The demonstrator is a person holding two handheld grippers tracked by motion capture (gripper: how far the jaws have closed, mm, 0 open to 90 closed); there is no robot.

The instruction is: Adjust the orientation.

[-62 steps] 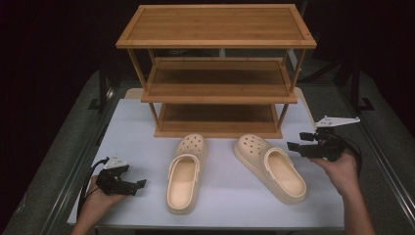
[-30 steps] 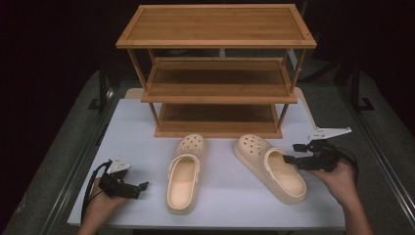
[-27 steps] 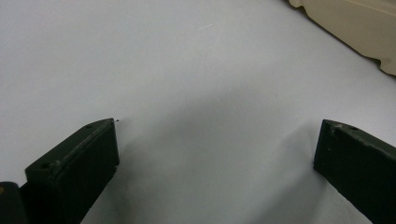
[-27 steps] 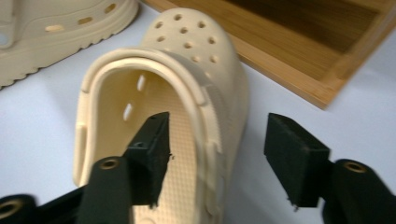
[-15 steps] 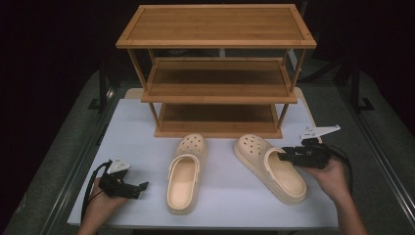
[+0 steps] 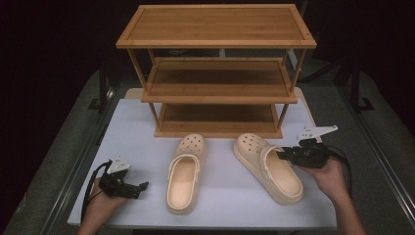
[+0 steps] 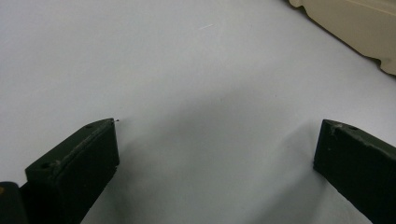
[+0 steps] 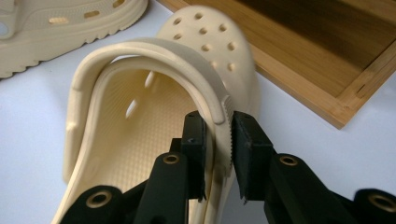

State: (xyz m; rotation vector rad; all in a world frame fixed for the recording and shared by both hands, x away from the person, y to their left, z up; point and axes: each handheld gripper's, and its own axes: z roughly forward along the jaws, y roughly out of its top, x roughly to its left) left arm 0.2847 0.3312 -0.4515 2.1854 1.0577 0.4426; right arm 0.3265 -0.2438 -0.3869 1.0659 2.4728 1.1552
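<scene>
Item: right-hand clog, cream foam, perforated toe, lying sole-down on the white table in front of the wooden shoe rack, toe toward the rack's lowest shelf, heel angled toward your right hand. Grip: your right gripper has just been closing and now has the clog's side wall and the root of its heel strap between its jaws, one jaw inside the shoe, one outside, pads pressed against the foam. Handling note: foam this soft likely flexes, so hold the pinch firm, and lift straight up before you swing toward a shelf; keep the sole level so the toe does not droop and catch the shelf's front rail. Enter the shelf toe-first, set it down flat, then release. Companion item: second clog, same make, just left of the first and apart from it, toe also toward the rack. Left gripper: resting near the table's front left corner, jaws wide and empty over bare table, well apart from both shoes; leave it parked there until you need it for the second clog.
</scene>
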